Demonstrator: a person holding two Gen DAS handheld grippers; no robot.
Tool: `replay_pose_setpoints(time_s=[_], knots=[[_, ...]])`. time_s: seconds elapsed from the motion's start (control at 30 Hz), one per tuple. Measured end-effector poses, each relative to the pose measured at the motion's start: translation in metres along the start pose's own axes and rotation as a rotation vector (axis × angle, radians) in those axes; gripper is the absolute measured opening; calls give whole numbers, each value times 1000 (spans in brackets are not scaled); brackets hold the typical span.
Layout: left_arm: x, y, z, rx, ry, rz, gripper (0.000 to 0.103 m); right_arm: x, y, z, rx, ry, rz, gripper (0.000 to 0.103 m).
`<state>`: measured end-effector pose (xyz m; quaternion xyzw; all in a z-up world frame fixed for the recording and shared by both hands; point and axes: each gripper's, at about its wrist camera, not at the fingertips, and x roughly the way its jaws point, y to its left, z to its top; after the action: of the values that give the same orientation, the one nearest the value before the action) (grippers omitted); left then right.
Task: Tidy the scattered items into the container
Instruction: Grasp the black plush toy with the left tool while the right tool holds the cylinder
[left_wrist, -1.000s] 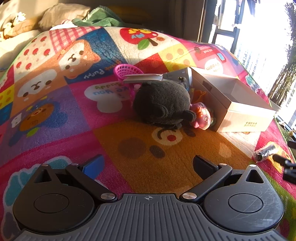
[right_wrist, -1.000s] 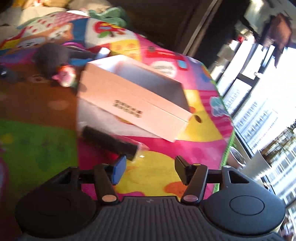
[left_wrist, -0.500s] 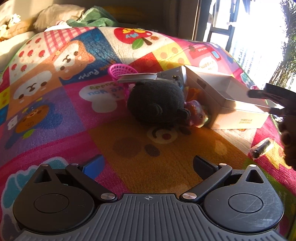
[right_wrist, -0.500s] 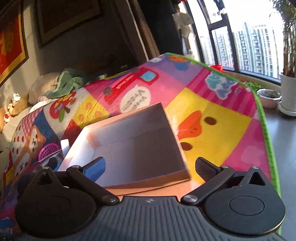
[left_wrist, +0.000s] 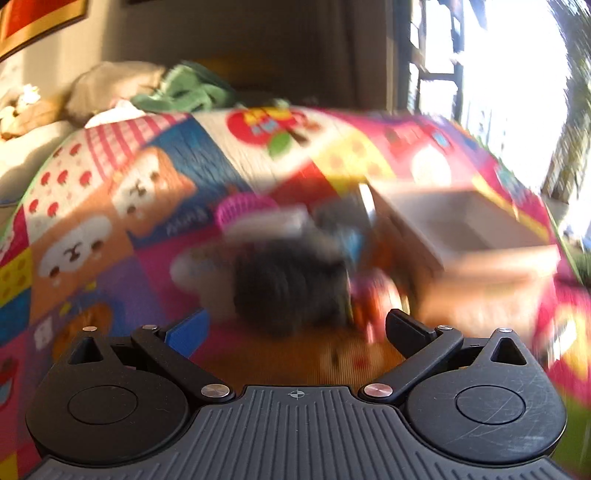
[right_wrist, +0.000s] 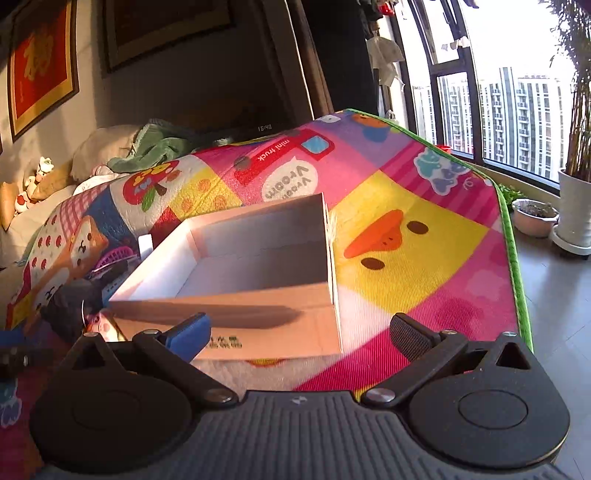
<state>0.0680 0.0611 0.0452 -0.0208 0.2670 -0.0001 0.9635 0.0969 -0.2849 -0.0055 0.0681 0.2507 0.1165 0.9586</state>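
Your right claw (right_wrist: 297, 330) has just been opening, jaws wide apart, nothing between them. Just ahead sits the rectangular white cardboard box (right_wrist: 258, 291) on the woven cartoon play mat (right_wrist: 424, 236), inside bare as far as visible. Your left claw (left_wrist: 295, 328) gapes empty; fuzzy black plush (left_wrist: 288, 284) lies blurred left of the box.

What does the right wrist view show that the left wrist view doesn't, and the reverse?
Right wrist only: the box's bare inside floor, sharp; the duck print; potted plants by the window.

Left wrist only: the black plush whole, though blurred, right ahead of the open left gripper.

Both: the white box, pink basket, play mat. The right gripper is open, nothing between its jaws.
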Motion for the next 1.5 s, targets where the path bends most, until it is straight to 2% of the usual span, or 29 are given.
replay_pose_setpoints(time_s=[0.13, 0.2, 0.3, 0.37, 0.43, 0.53, 0.63, 0.83, 0.93, 1.0, 1.07, 1.17, 1.23, 1.4, 1.5], knots=[[32, -1, 24, -41, 14, 7, 103, -6, 3, -17, 1, 6, -19, 103], [47, -1, 26, -49, 39, 1, 103, -8, 6, -16, -11, -23, -28, 103], [60, 4, 22, -78, 63, 4, 103, -3, 7, -17, -17, 6, -27, 103], [64, 10, 18, -111, 83, 5, 93, -1, 6, -17, -9, 13, -18, 103], [63, 14, 15, -118, 91, -1, 90, -1, 3, -17, 10, 17, -11, 103], [50, 11, 14, -78, 91, -27, 89, 0, -2, -17, 47, 22, -8, 103], [22, 0, 14, -38, 38, -86, 88, 1, -6, -18, 67, 24, -5, 103], [-41, -46, -2, 46, -57, -306, 89, 1, -6, -18, 67, 21, -4, 103], [-42, -72, -17, 143, -83, -331, 89, 0, -7, -18, 75, 18, -1, 103], [-34, -85, -28, 202, -63, -313, 89, -1, -7, -19, 80, 9, -1, 103], [-25, -89, -37, 216, -23, -304, 89, -3, -8, -19, 84, -1, -6, 103], [-29, -84, -50, 222, 23, -345, 90, -9, -7, -18, 77, -10, -3, 103], [-41, -82, -62, 254, 40, -388, 92, -13, -4, -17, 80, 24, 51, 103], [-60, -72, -80, 280, 79, -482, 96, -22, 6, -9, 160, 113, 284, 103], [-69, -68, -80, 262, 87, -470, 98, -12, 16, -3, 236, 194, 389, 103]])
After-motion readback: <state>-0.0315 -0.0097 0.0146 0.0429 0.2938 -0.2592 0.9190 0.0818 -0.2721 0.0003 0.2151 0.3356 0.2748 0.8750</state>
